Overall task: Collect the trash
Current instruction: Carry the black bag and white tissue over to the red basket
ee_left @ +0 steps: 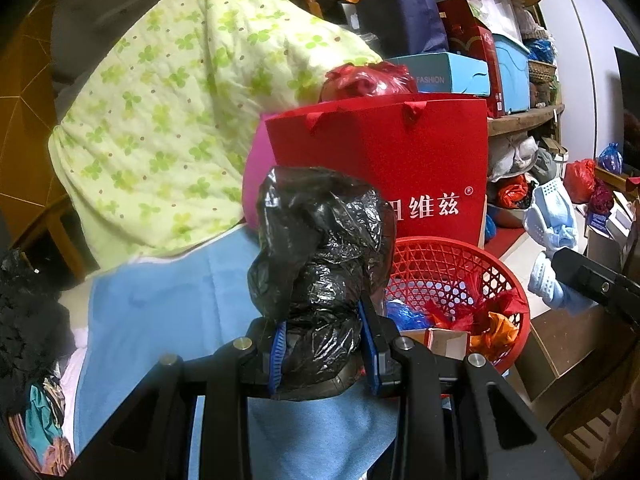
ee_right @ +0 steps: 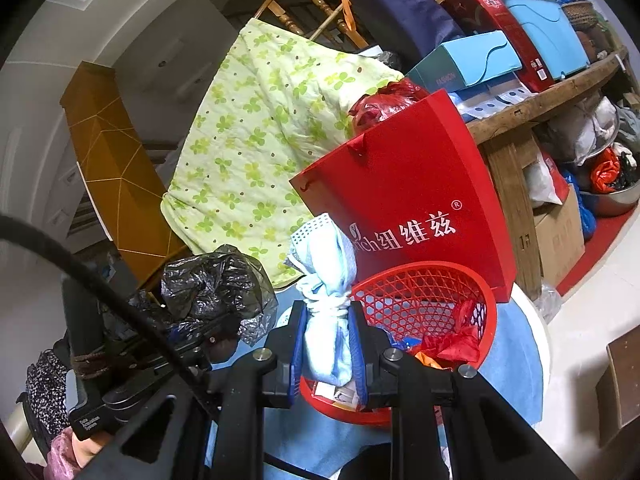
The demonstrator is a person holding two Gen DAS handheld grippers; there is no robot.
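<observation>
Red gift bag [ee_left: 400, 168] reads "维兹 ®" — left tool [ee_left: 326, 344] pinches black plastic bag [ee_left: 320, 248], right tool [ee_right: 329, 332] pinches blue wad [ee_right: 326, 280]

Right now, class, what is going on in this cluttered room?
A person is collecting trash with two handheld grippers. The left gripper has its jaws shut on a crumpled black plastic bag. The right gripper is shut on a bunched light blue cloth. Both hang by a red mesh basket that already holds scraps, in front of a red gift bag.
</observation>
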